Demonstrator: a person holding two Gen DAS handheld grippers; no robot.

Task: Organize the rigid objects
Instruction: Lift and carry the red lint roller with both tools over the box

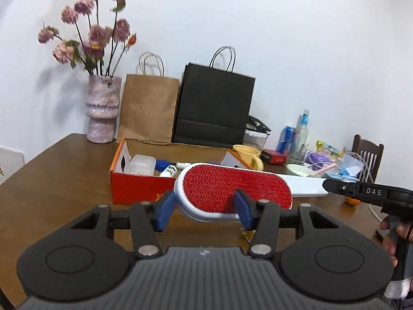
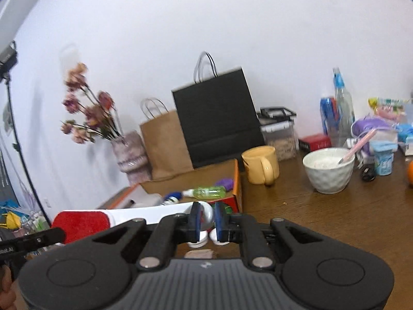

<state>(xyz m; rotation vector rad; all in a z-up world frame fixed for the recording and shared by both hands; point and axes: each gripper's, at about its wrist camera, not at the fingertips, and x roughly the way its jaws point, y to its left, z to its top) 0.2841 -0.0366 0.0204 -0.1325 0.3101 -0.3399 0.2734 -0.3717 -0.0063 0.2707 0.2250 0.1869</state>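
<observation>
A white lint brush with a red pad (image 1: 236, 187) hangs in the air in front of the orange cardboard box (image 1: 136, 186). My left gripper (image 1: 204, 209) is shut on its red-padded head. My right gripper (image 2: 206, 218) is shut on the white handle end (image 2: 206, 213), and it shows at the right edge of the left wrist view (image 1: 366, 192). The box (image 2: 237, 183) holds a clear plastic container (image 1: 142, 164), small bottles (image 1: 167, 171), a green bottle (image 2: 209, 192) and a purple item (image 2: 224, 182).
On the wooden table (image 1: 59, 175) stand a vase of dried flowers (image 1: 102, 108), a brown paper bag (image 1: 149, 108), a black paper bag (image 1: 214, 108), a yellow mug (image 2: 262, 164), a white bowl with a pink spoon (image 2: 327, 169), bottles and clutter at the right. A chair (image 1: 367, 155) stands beyond.
</observation>
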